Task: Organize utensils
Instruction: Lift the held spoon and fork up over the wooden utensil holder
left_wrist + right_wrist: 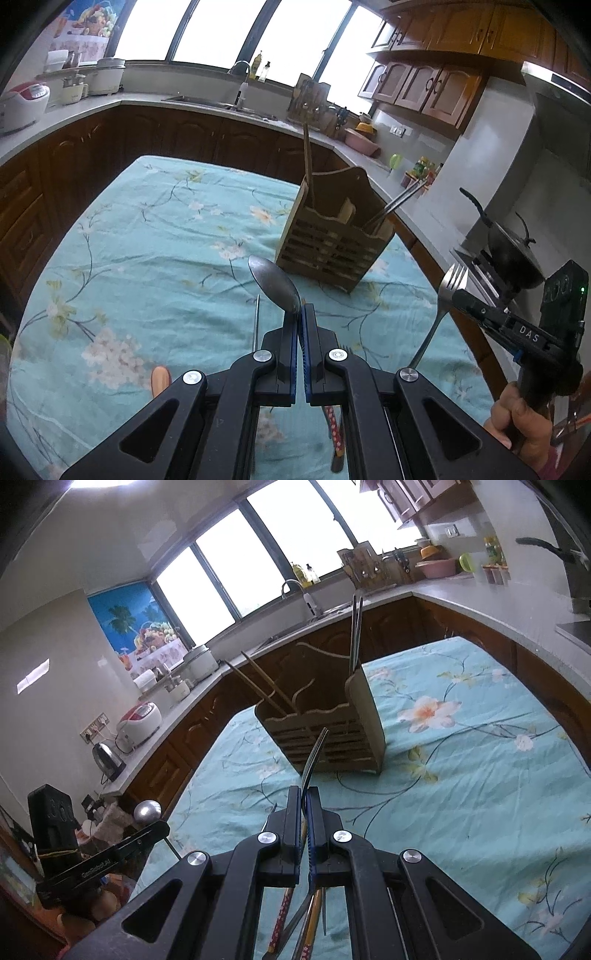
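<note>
Left wrist view: left gripper (298, 314) clenched on metal spoon (274, 284), bowl tilted toward 11 o'clock; right gripper (456, 295) at 3 o'clock grasping fork (448, 291), tines up. Right wrist view: fork (314, 760) edge-on between fingers. Wooden utensil caddy (328, 240) upright on floral tablecloth (147, 240), holding wooden chopsticks (258, 686) and metal chopsticks (355, 627).

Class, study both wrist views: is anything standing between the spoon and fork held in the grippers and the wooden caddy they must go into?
Nothing visible does. The spoon in the left gripper and the fork in the right gripper face the wooden caddy across bare tablecloth. Chopsticks already occupy some compartments.
</note>
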Motion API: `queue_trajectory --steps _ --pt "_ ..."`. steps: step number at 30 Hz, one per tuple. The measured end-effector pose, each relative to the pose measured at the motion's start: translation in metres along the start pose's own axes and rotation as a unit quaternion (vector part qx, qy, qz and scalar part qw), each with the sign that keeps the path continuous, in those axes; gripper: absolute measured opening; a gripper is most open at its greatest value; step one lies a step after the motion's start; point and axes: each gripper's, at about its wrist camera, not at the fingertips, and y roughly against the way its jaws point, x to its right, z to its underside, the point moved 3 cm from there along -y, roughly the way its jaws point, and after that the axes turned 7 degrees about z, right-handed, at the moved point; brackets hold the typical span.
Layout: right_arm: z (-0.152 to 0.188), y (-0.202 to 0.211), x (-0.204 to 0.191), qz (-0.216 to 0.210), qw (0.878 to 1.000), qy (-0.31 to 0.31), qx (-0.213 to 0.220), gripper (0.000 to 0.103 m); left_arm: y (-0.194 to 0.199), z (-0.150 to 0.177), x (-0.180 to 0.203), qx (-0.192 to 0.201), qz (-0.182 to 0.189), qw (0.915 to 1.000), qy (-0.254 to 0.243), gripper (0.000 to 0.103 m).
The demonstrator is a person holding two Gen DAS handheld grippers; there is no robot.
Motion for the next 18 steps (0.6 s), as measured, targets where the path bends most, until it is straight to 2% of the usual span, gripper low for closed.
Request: queue_trajectory --steps 18 --pt "-0.049 0.000 0.002 -0.008 0.999 -0.003 0.048 0.003 -0.012 -0.053 0.008 0.045 0.001 0.9984 -0.036 0.001"
